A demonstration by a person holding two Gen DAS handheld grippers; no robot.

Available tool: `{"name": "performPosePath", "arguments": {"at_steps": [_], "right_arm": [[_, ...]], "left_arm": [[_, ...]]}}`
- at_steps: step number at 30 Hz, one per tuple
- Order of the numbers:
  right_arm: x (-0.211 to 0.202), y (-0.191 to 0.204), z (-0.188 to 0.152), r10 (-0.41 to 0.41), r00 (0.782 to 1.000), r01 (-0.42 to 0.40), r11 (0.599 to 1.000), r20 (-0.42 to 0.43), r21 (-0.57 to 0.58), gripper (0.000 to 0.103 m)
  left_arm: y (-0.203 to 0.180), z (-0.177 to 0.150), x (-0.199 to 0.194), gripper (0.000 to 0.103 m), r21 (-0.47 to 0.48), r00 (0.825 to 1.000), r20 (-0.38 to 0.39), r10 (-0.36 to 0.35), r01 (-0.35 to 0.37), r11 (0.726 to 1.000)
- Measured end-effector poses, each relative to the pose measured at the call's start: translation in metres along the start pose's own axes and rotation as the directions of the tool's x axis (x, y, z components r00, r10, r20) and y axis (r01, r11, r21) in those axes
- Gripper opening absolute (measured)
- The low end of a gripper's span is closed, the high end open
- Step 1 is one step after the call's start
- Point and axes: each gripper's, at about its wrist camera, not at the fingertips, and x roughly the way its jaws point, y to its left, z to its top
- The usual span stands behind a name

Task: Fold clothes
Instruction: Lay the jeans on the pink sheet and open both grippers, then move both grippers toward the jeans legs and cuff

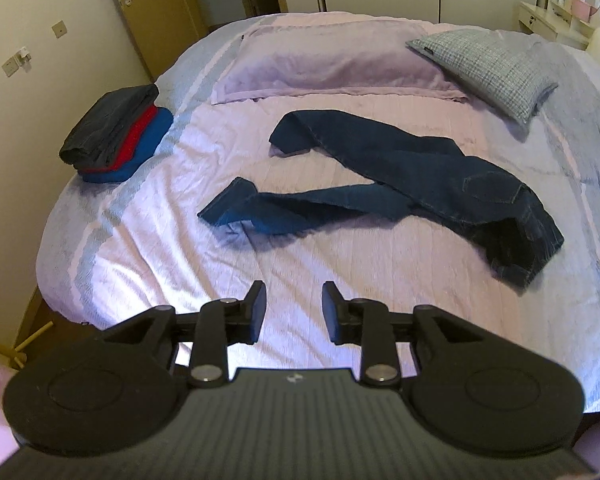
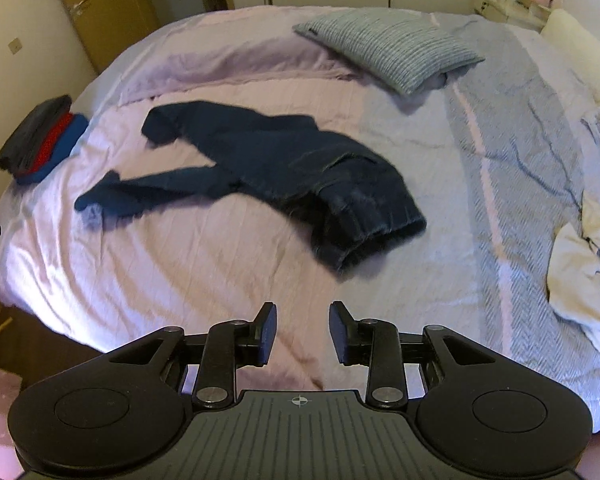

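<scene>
Jeans (image 1: 432, 184) lie unfolded across the middle of your bed (image 1: 148, 264), legs splayed toward the left and the waist end bunched at the right, nearest your right gripper (image 2: 303, 330). Both your grippers hover above the near part of the bed, apart from the jeans. Your left gripper (image 1: 293, 312) has its jaws partly open with nothing between them; your right one is likewise partly open and empty. At the bed's far left edge sits a folded stack (image 1: 116, 132): dark on top, then red, then blue. Two pillows (image 1: 488, 68) rest beyond the jeans. Pale crumpled clothes (image 2: 588, 272) lie at the right edge.
</scene>
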Motion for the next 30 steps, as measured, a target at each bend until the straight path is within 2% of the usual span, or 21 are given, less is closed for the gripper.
{"name": "performPosePath", "arguments": {"at_steps": [8,15,22,27,30], "right_arm": [[-0.001,0.006,0.002,-0.021,1.0,0.021,1.0,0.005,-0.003,0.034],[0.009,0.015,0.014,-0.055,0.998,0.055,0.998,0.01,0.033,0.034],[0.024,0.029,0.032,-0.104,0.994,0.1,0.986,0.023,0.134,0.034],[0.037,0.04,0.046,-0.165,0.986,0.155,0.959,0.023,0.237,0.035],[0.045,0.052,0.055,-0.193,0.981,0.18,0.941,0.019,0.287,0.035]], "left_arm": [[0.006,0.0,-0.002,0.029,-0.007,1.0,0.011,0.002,-0.002,1.0],[0.019,0.015,0.017,0.029,0.017,1.0,0.006,-0.025,0.025,1.0],[0.054,0.054,0.052,0.03,0.033,0.998,0.027,-0.048,0.047,0.998],[0.086,0.095,0.086,0.032,0.083,0.998,0.045,-0.039,0.035,0.996],[0.095,0.115,0.105,0.032,0.122,0.997,0.041,-0.066,0.06,0.991]]}}
